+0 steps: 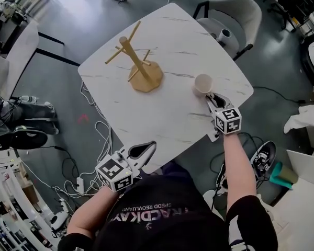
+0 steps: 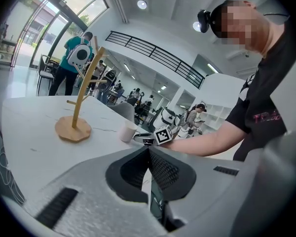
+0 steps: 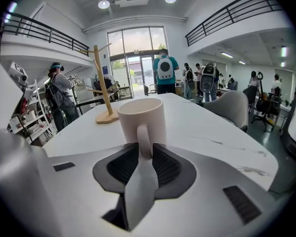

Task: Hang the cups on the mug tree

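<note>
A cream cup (image 1: pixel 203 83) (image 3: pixel 142 120) stands upright on the white marble table (image 1: pixel 172 114), near its right edge. My right gripper (image 1: pixel 213 99) (image 3: pixel 144 152) is shut on the cup's handle, coming in from the near side. The wooden mug tree (image 1: pixel 141 69) (image 3: pixel 102 93) stands near the middle of the table, left of the cup, with bare pegs. My left gripper (image 1: pixel 146 149) (image 2: pixel 149 154) is shut on nothing and hovers at the table's near edge. From there I see the mug tree (image 2: pixel 76 117), the cup (image 2: pixel 127 131) and the right gripper (image 2: pixel 144 138) farther across the table.
A padded chair (image 1: pixel 235 20) stands at the table's far right corner. Cables and a power strip (image 1: pixel 89 166) lie on the floor to the left. People stand in the hall beyond the table (image 3: pixel 165 73).
</note>
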Action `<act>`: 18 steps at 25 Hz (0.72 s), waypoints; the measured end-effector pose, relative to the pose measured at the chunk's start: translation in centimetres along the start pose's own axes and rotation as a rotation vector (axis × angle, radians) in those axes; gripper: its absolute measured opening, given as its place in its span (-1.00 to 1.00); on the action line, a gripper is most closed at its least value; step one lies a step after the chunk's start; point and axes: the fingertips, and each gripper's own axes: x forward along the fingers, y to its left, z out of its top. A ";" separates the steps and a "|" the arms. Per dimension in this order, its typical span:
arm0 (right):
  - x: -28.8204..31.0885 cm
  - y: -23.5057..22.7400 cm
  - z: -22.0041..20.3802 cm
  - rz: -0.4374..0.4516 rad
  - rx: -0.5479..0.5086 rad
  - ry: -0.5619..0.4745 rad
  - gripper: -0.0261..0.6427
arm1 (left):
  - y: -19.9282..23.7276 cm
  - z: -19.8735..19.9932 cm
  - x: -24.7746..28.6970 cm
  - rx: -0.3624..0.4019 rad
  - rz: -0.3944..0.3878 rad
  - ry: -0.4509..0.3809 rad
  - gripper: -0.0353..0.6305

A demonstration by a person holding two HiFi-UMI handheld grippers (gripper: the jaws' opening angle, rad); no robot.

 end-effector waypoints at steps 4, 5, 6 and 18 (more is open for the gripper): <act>0.4 0.1 -0.2 -0.006 -0.012 0.007 -0.67 | 0.2 -0.1 -0.1 -0.012 0.005 0.001 -0.90; 0.4 0.1 -0.3 -0.005 -0.017 0.010 -0.67 | 0.3 -0.2 -0.1 -0.011 0.004 0.000 -0.90; 0.5 0.1 -0.4 -0.004 -0.022 0.013 -0.67 | 0.3 -0.2 -0.1 -0.009 0.003 -0.002 -0.90; 0.5 0.3 -0.3 -0.014 -0.028 0.000 -0.77 | 0.5 -0.5 -0.1 -0.023 0.008 -0.008 -0.90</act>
